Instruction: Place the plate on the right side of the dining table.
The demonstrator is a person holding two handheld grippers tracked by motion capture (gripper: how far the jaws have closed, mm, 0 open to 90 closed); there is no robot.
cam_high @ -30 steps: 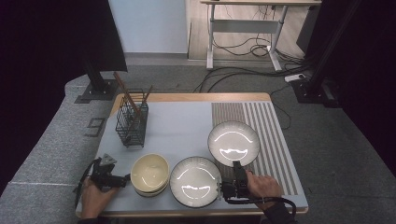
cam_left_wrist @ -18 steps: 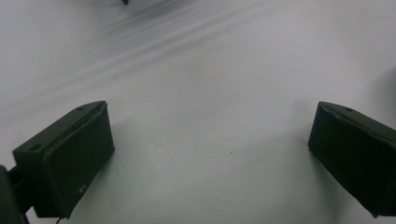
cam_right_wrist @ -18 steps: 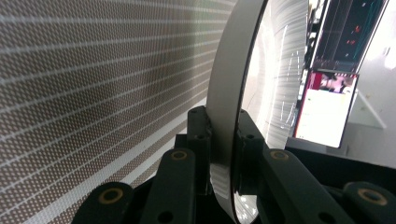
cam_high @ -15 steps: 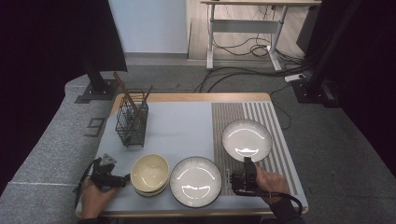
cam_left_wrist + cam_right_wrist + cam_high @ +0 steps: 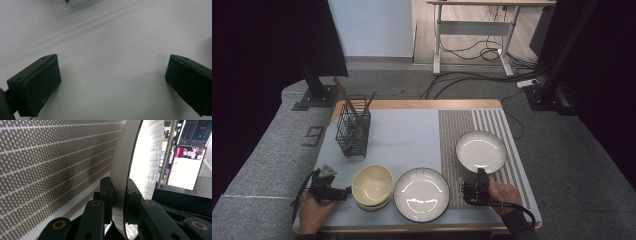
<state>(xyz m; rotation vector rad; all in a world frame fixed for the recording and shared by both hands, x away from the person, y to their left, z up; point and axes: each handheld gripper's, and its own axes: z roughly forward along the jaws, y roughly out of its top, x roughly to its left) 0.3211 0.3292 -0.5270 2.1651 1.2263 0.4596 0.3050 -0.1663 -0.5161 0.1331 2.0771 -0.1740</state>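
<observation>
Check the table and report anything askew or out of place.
Nothing is spilled or broken. One thing stands out: the white plate over the striped mat is pinched by its near rim in the right tongs, not lying freely like the other plate. The left tongs are open beside the bowls.

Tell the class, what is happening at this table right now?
A person works with tongs in each hand. The right tongs are clamped on the rim of a round white plate over the brown striped mat. The left tongs sit open beside the stacked cream bowls. A second white plate lies on the table between them.
</observation>
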